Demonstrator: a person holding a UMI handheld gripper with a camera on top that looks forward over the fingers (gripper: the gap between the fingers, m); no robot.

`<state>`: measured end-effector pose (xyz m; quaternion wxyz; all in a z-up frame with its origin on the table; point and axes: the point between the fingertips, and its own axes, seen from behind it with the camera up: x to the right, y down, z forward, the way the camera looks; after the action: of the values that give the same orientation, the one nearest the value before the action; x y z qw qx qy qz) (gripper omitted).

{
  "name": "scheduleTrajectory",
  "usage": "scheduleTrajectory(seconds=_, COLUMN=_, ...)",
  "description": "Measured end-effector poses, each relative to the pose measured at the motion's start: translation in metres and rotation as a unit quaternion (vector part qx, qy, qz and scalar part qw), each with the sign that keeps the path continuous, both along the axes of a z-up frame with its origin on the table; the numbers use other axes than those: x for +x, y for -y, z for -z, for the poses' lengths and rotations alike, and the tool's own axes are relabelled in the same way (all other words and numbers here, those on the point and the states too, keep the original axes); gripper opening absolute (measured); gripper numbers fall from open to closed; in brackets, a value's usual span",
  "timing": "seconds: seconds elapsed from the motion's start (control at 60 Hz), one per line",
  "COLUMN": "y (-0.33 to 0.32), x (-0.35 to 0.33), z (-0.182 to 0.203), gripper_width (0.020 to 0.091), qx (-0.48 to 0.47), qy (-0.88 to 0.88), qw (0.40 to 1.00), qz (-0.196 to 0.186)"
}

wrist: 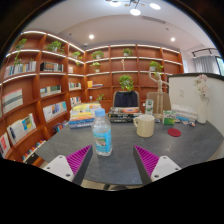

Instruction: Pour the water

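Observation:
A clear plastic water bottle [102, 135] with a blue label and blue cap stands upright on the dark grey table [125, 165]. A beige cup [145, 125] stands to its right, a little farther back. My gripper [113, 160] is open, its magenta pads [78, 158] spread wide. The bottle stands just ahead of the fingers, nearer the left one, with nothing between the pads.
A small red disc [174, 131] lies on the table beyond the cup. Books lie at the table's far side [85, 113]. A dark chair [125, 100] stands behind the table, with a plant [126, 82] above it. Wooden bookshelves [35, 95] line the left and back walls.

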<state>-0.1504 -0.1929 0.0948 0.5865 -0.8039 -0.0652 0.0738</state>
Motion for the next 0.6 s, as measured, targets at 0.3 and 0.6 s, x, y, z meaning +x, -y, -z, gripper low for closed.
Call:
scheduleTrajectory(seconds=0.3, y=-0.078, x=-0.054, z=0.014, gripper_width=0.0832, qx=0.033, qy=-0.039, qw=0.999, qz=0.006)
scheduleTrajectory(seconds=0.6, y=-0.133, x=-0.065, z=0.022, gripper_width=0.0609, qx=0.048, qy=-0.016, qw=0.998, qz=0.032)
